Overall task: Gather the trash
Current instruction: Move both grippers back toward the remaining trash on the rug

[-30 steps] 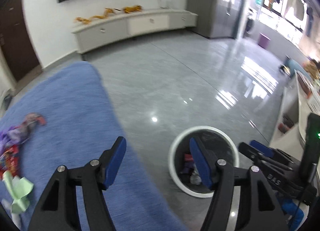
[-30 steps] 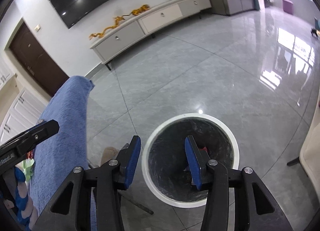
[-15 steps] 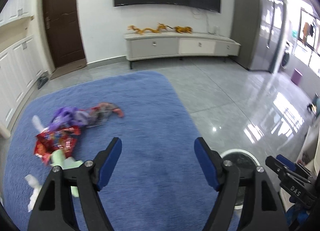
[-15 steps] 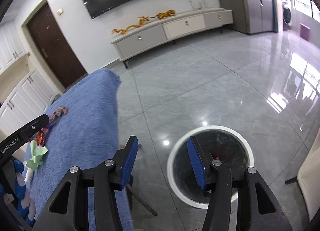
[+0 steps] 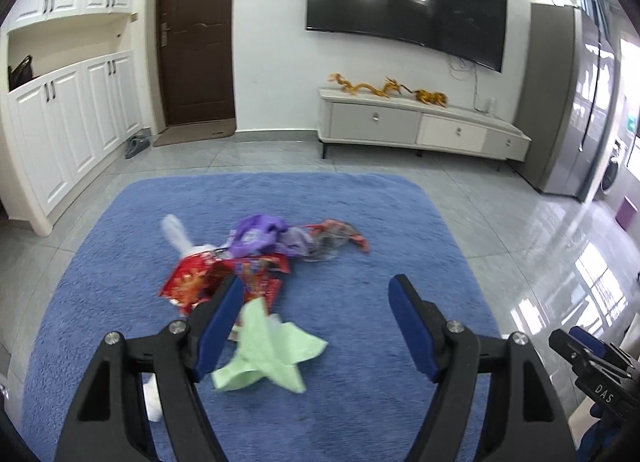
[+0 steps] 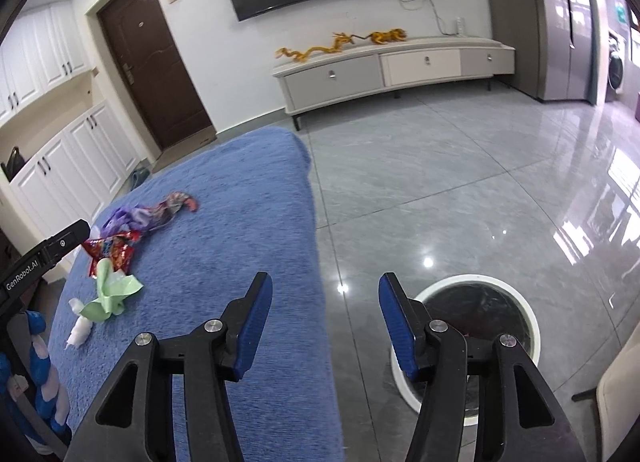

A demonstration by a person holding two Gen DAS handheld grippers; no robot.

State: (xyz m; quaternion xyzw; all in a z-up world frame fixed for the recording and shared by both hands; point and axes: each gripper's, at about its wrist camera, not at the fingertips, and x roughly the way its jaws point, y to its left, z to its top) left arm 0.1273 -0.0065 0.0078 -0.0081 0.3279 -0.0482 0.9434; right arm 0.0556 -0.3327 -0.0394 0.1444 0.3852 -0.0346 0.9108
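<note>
Trash lies on a blue rug [image 5: 360, 230]: a light green paper [image 5: 268, 354], a red snack wrapper [image 5: 196, 278], a purple bag [image 5: 260, 234], a red-grey wrapper [image 5: 336, 238] and white tissue [image 5: 176, 234]. My left gripper [image 5: 316, 322] is open and empty, hovering above the rug with its left finger over the green paper. My right gripper [image 6: 326, 322] is open and empty over the rug's right edge [image 6: 316, 262]. A white-rimmed round bin [image 6: 476, 326] stands on the floor just right of it. The trash pile also shows in the right wrist view [image 6: 120, 254].
A low TV cabinet [image 5: 420, 130] stands against the far wall under a TV [image 5: 404, 2]. White cupboards [image 5: 68, 126] and a brown door [image 5: 196, 34] are on the left. Glossy grey tile floor [image 6: 460, 190] surrounds the rug. A cream seat edge [image 6: 620, 394] is at far right.
Both grippers have swung left, away from the bin toward the rug. The left wrist view now faces the trash pile; the bin has left that view.
</note>
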